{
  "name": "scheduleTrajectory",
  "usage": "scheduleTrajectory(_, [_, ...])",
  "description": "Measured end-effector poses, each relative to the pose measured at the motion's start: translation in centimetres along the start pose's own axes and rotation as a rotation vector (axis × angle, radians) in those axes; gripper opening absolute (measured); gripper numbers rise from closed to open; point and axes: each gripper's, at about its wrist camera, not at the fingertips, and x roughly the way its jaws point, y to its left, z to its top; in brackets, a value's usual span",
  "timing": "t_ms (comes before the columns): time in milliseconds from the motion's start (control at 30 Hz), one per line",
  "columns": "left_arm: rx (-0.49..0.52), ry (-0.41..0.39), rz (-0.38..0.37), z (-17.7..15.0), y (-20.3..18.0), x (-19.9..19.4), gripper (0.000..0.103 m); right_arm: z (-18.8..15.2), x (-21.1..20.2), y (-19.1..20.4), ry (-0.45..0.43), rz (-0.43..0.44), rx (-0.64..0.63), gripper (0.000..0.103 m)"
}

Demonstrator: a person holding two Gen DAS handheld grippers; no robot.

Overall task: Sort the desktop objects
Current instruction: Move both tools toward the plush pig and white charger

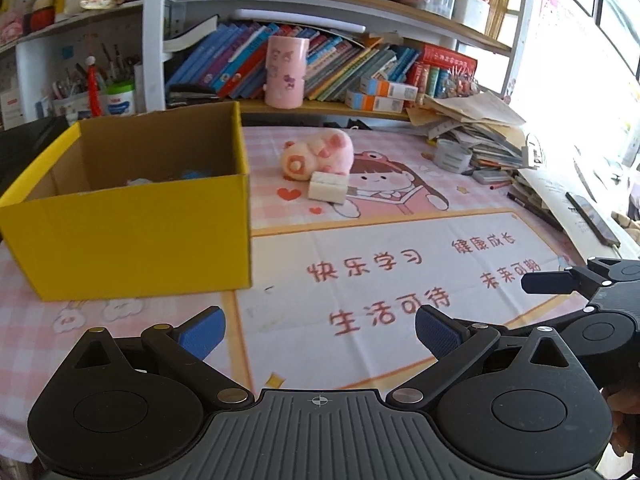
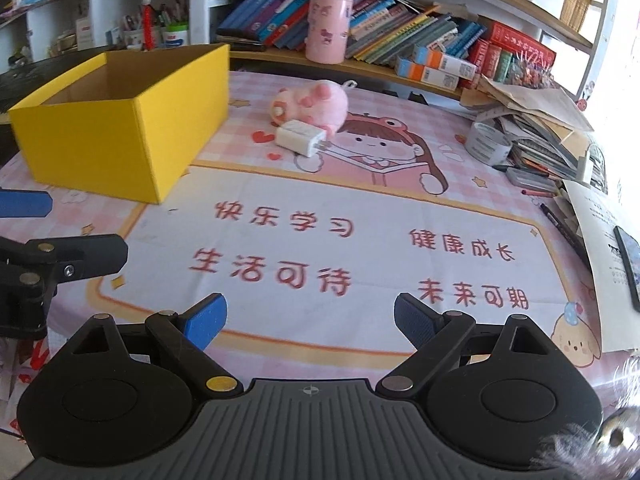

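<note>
A yellow cardboard box [image 1: 132, 224] stands open on the left of the desk; something blue lies inside it. It also shows in the right wrist view [image 2: 120, 136]. A pink plush pig [image 1: 318, 154] lies behind a white charger plug [image 1: 329, 187] in the middle of the mat; both show in the right wrist view, pig [image 2: 310, 106] and charger [image 2: 300, 137]. My left gripper [image 1: 320, 330] is open and empty, low over the mat in front of the box. My right gripper [image 2: 310, 322] is open and empty, beside it to the right.
A pink cylinder holder [image 1: 286, 72] stands on the low shelf among books. A tape roll [image 2: 488, 142], piled papers, pens and a phone [image 2: 628, 264] crowd the right edge. The pink printed mat [image 2: 360, 240] covers the desk.
</note>
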Motion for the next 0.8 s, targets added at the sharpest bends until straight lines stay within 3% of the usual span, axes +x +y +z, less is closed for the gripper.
scheduleTrajectory(333, [-0.008, -0.006, -0.011, 2.9, -2.7, 3.8, 0.103, 2.5, 2.9, -4.3, 0.003, -0.004, 0.013, 0.09])
scheduleTrajectory(800, [-0.027, -0.051, 0.063, 6.6, -6.2, 7.5, 0.103, 5.9, 6.3, -9.9, -0.022, 0.049, 0.008, 0.09])
